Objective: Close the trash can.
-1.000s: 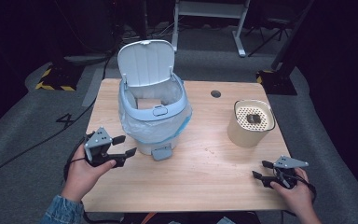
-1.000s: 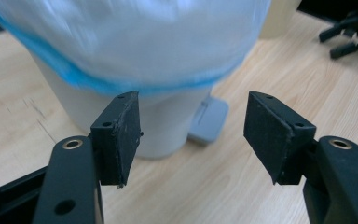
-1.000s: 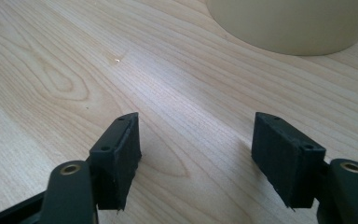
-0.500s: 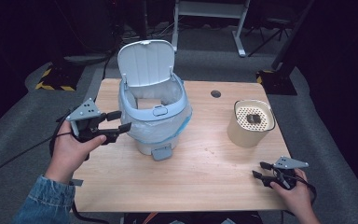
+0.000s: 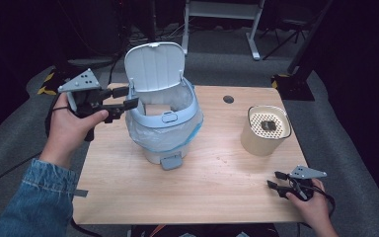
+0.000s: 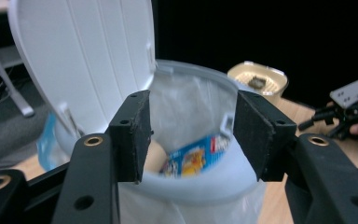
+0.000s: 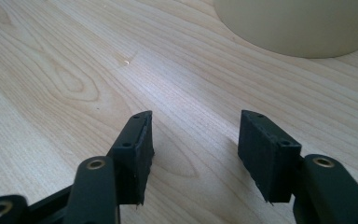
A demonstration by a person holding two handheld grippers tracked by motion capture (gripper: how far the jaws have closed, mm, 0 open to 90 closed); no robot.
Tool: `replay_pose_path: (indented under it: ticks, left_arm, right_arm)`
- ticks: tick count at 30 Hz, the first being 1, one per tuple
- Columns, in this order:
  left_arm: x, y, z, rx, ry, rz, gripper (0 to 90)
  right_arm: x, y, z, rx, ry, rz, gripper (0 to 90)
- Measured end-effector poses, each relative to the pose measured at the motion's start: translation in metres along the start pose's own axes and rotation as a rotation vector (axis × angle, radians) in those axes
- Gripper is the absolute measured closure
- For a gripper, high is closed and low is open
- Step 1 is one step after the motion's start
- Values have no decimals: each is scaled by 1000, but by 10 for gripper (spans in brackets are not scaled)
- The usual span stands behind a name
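A pale blue bin [image 5: 163, 133] lined with a clear bag stands mid-table, its lid [image 5: 154, 64] tipped up and back. My left gripper [image 5: 132, 96] is held in the air at the bin's left rim and points at it. Its jaws have just been closing but stand open, with nothing between them. In the left gripper view the gripper [image 6: 193, 135] frames the bin's rim [image 6: 191, 186], with a blue printed packet [image 6: 196, 156] inside. My right gripper [image 5: 273, 179] rests low at the table's near right. It is open [image 7: 193, 154] over bare wood after closing a little.
A cream canister [image 5: 265, 133] with a perforated top stands right of the bin, just beyond the right gripper [image 7: 298, 23]. The wooden table [image 5: 217, 192] has a round cable hole [image 5: 228, 99] at the back. A dark floor with desk legs and cables surrounds it.
The left hand has lifted its gripper from the table's left edge up and in to the bin's rim. The right hand has stayed put.
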State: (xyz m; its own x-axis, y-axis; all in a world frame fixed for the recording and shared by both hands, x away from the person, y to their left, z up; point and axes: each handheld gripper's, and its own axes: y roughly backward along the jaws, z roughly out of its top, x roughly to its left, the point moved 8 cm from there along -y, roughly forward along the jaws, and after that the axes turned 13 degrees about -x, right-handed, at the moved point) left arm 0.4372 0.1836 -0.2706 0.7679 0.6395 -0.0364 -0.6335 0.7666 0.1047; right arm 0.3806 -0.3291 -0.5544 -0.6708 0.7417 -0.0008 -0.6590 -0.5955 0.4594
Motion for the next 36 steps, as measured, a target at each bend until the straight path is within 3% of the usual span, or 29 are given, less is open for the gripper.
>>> replay_pose_path:
  ticks: [7,17,20,24,29,34,36]
  left_arm:
    - [13,-11,27,-35,-9,13,594]
    - [26,-31,53,-54,-23,30,625]
    - [31,-36,59,-39,-21,28,708]
    - [39,-45,67,-56,-3,36,786]
    - [54,-53,73,-67,0,84,773]
    - [62,-60,81,-95,20,100,768]
    - [65,-64,82,-85,25,104,760]
  right_arm:
    - [2,0,0,-5,9,17,523]
    - [1,0,0,-5,6,12,531]
    - [2,0,0,-7,7,16,561]
    - [2,1,0,-7,3,16,573]
    - [2,1,0,-8,4,16,575]
    - [2,1,0,-8,5,17,576]
    - [2,1,0,-8,5,16,576]
